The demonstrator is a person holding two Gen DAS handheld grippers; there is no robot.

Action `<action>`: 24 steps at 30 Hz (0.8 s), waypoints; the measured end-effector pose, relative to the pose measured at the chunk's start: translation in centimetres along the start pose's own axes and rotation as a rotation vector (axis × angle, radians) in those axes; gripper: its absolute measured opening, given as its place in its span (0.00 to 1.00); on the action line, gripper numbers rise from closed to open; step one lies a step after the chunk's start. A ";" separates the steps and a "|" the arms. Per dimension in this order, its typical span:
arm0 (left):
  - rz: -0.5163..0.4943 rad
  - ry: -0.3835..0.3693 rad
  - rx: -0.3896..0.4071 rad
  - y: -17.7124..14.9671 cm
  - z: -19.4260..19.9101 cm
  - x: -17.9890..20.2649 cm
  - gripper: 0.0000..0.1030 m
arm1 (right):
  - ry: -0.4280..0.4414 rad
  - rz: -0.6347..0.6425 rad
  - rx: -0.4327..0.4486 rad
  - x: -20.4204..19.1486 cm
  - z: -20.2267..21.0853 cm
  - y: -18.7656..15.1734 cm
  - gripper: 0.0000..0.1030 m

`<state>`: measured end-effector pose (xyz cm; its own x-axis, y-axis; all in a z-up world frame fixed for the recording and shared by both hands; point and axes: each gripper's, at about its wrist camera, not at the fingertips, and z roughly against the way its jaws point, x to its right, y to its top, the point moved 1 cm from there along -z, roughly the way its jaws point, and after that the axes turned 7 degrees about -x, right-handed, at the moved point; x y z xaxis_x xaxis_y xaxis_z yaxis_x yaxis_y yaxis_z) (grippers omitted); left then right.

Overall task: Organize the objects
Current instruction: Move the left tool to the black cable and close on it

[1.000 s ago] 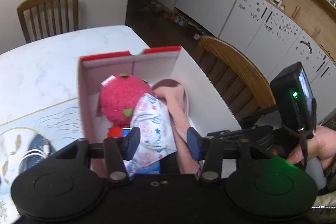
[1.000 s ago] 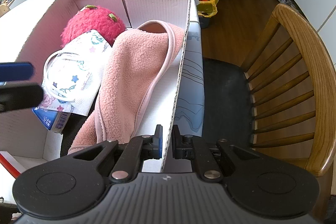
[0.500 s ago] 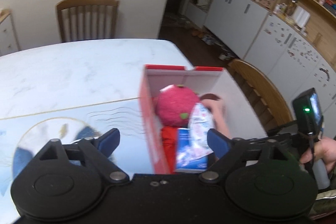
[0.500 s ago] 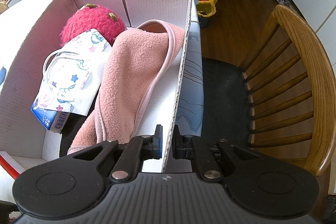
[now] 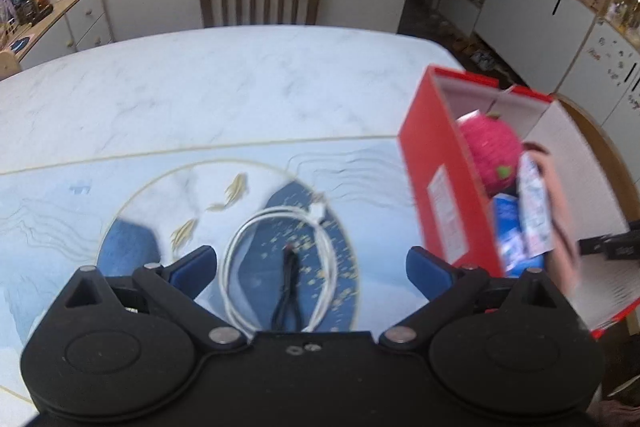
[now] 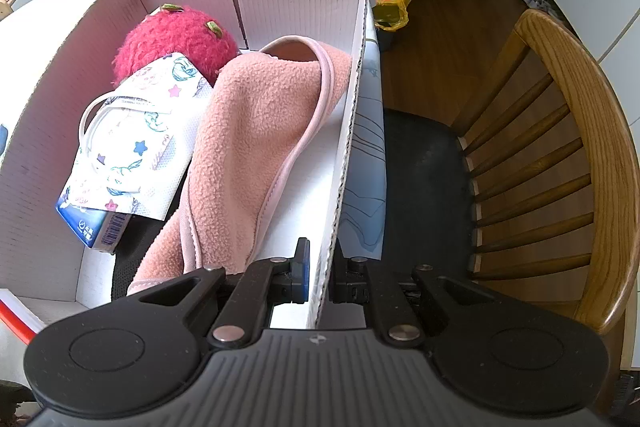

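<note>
Just left of the red box, the white cable lies coiled on the counter below the left gripper's opening, empty fingers; pinching one loop could drag it uncoiled, while the right gripper clamps the box wall.

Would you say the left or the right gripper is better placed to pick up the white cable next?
Left. The left gripper has opening, empty jaws right over the white cable on the mat, while the right gripper is shut on the box wall, steadying it.
</note>
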<state>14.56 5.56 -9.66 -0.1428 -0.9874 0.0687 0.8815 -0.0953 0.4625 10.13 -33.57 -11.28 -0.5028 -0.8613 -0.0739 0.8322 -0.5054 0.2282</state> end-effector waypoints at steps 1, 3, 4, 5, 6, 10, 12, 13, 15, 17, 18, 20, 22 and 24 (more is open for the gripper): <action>-0.002 0.008 -0.002 -0.2 -0.4 -0.2 0.96 | -0.001 0.001 -0.001 0.0 0.0 0.0 0.08; -0.009 0.019 -0.005 -0.6 -1.0 -0.5 0.95 | -0.003 0.001 -0.001 -0.1 0.0 0.1 0.08; -0.013 0.027 -0.003 -0.8 -1.3 -0.6 0.95 | -0.004 0.003 -0.002 -0.1 0.0 0.1 0.08; -0.015 0.034 -0.002 -0.9 -1.6 -0.7 0.94 | -0.005 0.004 -0.002 0.0 0.1 0.0 0.08; -0.012 0.039 -0.005 -1.0 -1.9 -0.9 0.92 | -0.004 0.004 -0.002 0.0 0.1 0.0 0.08; 0.003 0.065 -0.014 -1.2 -3.1 -1.5 0.86 | -0.005 0.004 -0.008 0.0 0.2 -0.2 0.08; -0.004 0.079 -0.018 -1.4 -3.4 -1.6 0.80 | -0.006 0.004 -0.012 0.0 0.2 -0.2 0.08; -0.009 0.082 -0.020 -1.4 -3.7 -1.6 0.77 | -0.008 0.005 -0.014 0.0 0.2 -0.3 0.08; -0.016 0.075 -0.028 -1.4 -4.0 -1.6 0.72 | -0.009 0.005 -0.016 0.0 0.2 -0.3 0.08; -0.017 0.065 -0.029 -1.4 -4.2 -1.5 0.68 | -0.011 0.006 -0.017 0.1 0.2 -0.4 0.08; -0.021 0.064 -0.029 -1.4 -4.3 -1.4 0.66 | -0.011 0.006 -0.017 0.2 0.2 -0.4 0.08; -0.028 0.065 -0.031 -1.4 -4.5 -1.2 0.61 | -0.011 0.006 -0.018 0.1 0.2 -0.4 0.08; -0.032 0.060 -0.040 -1.3 -4.8 -1.1 0.52 | -0.012 0.007 -0.018 0.2 0.3 -0.5 0.08; -0.035 0.063 -0.048 -1.2 -5.2 -1.2 0.50 | -0.014 0.008 -0.019 0.3 0.2 -0.6 0.08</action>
<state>15.95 6.19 -14.88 -0.1462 -0.9893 -0.0030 0.8973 -0.1339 0.4206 9.44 -33.51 -11.21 -0.4994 -0.8644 -0.0590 0.8403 -0.4998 0.2101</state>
